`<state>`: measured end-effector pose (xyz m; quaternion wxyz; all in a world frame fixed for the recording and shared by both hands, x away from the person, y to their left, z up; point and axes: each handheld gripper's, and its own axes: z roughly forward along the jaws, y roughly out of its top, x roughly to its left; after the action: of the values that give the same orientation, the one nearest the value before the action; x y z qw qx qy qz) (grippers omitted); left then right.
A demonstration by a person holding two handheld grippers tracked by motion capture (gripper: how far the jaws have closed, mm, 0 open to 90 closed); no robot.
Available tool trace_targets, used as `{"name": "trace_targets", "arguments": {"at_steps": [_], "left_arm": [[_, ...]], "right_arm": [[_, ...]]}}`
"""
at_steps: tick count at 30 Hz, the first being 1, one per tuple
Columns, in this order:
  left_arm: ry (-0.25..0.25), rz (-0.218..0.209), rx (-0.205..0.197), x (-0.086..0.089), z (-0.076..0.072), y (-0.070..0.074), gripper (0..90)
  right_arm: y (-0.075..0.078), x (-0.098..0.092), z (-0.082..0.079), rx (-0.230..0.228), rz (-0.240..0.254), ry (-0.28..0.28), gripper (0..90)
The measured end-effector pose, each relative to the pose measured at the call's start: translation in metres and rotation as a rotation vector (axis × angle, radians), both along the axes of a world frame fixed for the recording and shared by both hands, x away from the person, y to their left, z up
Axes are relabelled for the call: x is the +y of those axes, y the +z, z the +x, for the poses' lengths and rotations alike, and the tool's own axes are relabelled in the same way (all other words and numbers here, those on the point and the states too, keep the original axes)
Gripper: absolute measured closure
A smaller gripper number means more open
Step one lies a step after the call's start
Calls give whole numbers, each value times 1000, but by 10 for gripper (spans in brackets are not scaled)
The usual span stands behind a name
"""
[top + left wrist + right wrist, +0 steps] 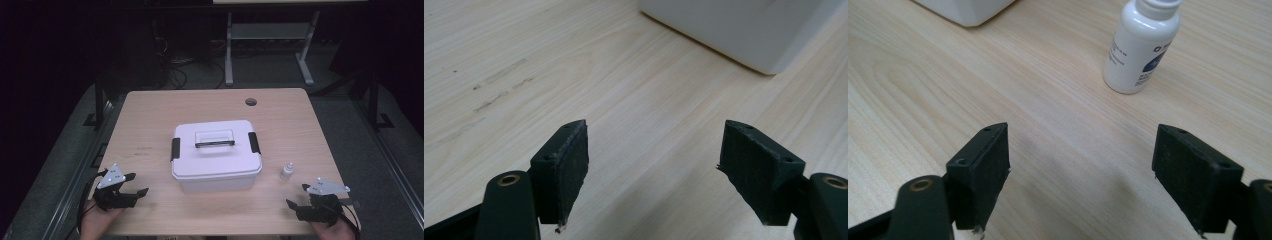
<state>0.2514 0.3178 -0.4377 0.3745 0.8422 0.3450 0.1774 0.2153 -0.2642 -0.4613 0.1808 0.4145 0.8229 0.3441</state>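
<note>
Nearby, small white bottle (1142, 47), blue-patched label too blurred to read, both grippers' jaws spread, empty.

one white lidded box (216, 155), one small white bottle (287, 171) and two hand-held grippers, left (136, 184) and right (296, 196), on one counter (150, 115).

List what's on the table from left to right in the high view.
Left gripper → white box → small bottle → right gripper.
</note>
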Motion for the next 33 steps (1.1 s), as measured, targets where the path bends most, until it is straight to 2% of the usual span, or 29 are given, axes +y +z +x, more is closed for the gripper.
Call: {"name": "trace_targets", "arguments": {"at_steps": [4,6,11,15,16,18,22,33], "left_arm": [[3,-4,4,2,0,0,269],[1,-1,10,3,0,0,270],[-19,4,31,4,4,2,271],[-61,30,47,1,7,9,271],[-82,52,59,-2,9,12,270],[-91,60,64,-2,10,13,270],[-125,108,74,-6,14,26,267],[-181,145,85,-12,18,52,283]], "right_arm": [[-1,2,2,7,-17,4,213],[0,2,2,8,-6,3,212],[0,1,3,11,-14,8,212],[-1,0,4,22,-9,8,212],[-1,-1,5,25,-8,12,210],[-1,-2,6,29,-10,10,210],[0,-3,6,35,-3,12,210],[0,-2,5,38,-14,23,212]]}}
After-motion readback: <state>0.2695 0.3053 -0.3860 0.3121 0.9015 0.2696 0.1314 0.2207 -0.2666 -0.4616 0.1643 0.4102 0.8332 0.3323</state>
